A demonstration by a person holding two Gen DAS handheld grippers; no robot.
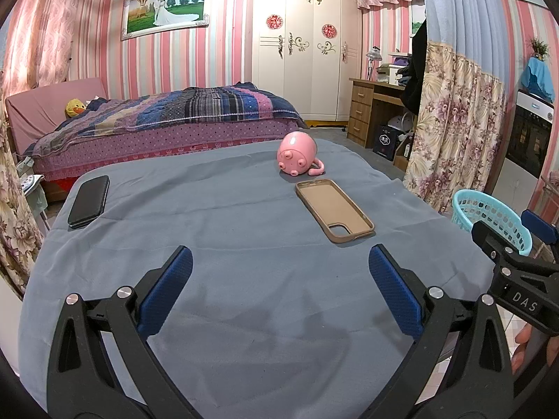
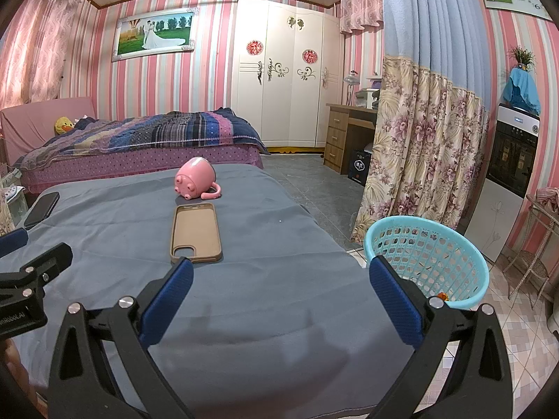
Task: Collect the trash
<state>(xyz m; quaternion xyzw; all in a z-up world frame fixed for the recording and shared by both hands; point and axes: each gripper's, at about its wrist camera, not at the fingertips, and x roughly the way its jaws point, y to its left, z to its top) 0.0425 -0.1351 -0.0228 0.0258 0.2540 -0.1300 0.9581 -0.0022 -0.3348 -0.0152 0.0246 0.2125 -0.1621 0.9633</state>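
Left wrist view shows a table [image 1: 244, 296] under grey cloth, with a basket [image 1: 489, 216] off its right edge. On the cloth, largest first: a pink pig mug [image 1: 297, 155] tipped over at the far side, probably rigid and slick, best taken by its handle; a tan phone case [image 1: 333, 209] nearer, likely light and bendy, best pinched at an edge; a phone [image 1: 89, 200] far left. Left gripper [image 1: 279, 282] and right gripper [image 2: 281, 288] both hang spread wide, holding and touching nothing.

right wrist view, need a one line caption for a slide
Open right gripper over a grey-blue cloth-covered table holding a tan phone case and pink pig-shaped mug, turquoise plastic basket alongside.
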